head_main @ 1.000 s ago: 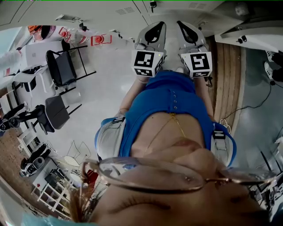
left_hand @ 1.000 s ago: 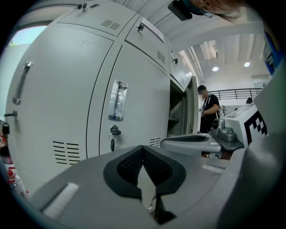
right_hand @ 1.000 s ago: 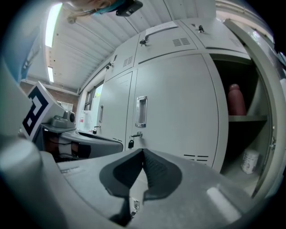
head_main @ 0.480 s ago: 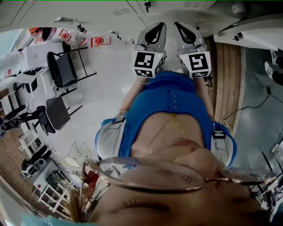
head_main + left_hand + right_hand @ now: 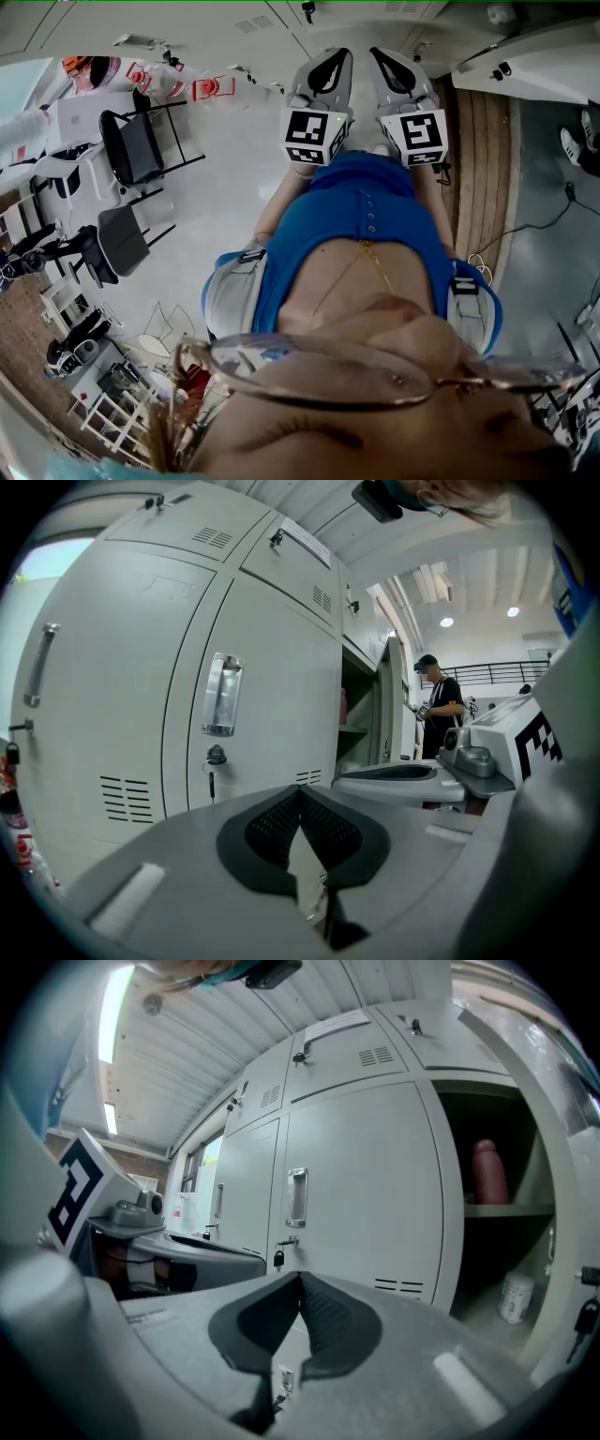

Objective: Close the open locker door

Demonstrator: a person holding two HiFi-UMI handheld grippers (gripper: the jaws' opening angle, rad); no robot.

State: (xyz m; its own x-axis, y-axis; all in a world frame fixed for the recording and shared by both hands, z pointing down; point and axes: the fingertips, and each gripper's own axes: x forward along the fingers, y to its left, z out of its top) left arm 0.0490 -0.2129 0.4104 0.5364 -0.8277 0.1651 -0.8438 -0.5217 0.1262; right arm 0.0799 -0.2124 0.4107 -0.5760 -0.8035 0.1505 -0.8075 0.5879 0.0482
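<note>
You're at the approach step: nothing touches the door yet. Your left gripper (image 5: pixel 300 797) and right gripper (image 5: pixel 300 1283) are held side by side in front of the lockers. Each has its ribbed black pads pressed together with nothing between them.

The open locker (image 5: pixel 492 1241) lies to the right in the right gripper view. It's a dark compartment with a shelf carrying a dull red bottle (image 5: pixel 488 1172) and a white jar (image 5: pixel 513 1297) below. The door (image 5: pixel 561 1176) is swung out at the far right edge, a pale painted sheet-metal panel with keys (image 5: pixel 583 1312) hanging near its lower part.

Next, I judge you need the right gripper — it's the closer one. Carry it round to the outer face of the door, lay the closed jaws flat against it and push along the door's arc until it meets the frame. Smooth painted steel gives little grip, so press square on rather than at a glancing angle.

The closed doors to the left are the same grey steel, flat, with louvred vents, a recessed chrome handle (image 5: pixel 297 1196) and a small padlock (image 5: pixel 278 1258).
</note>
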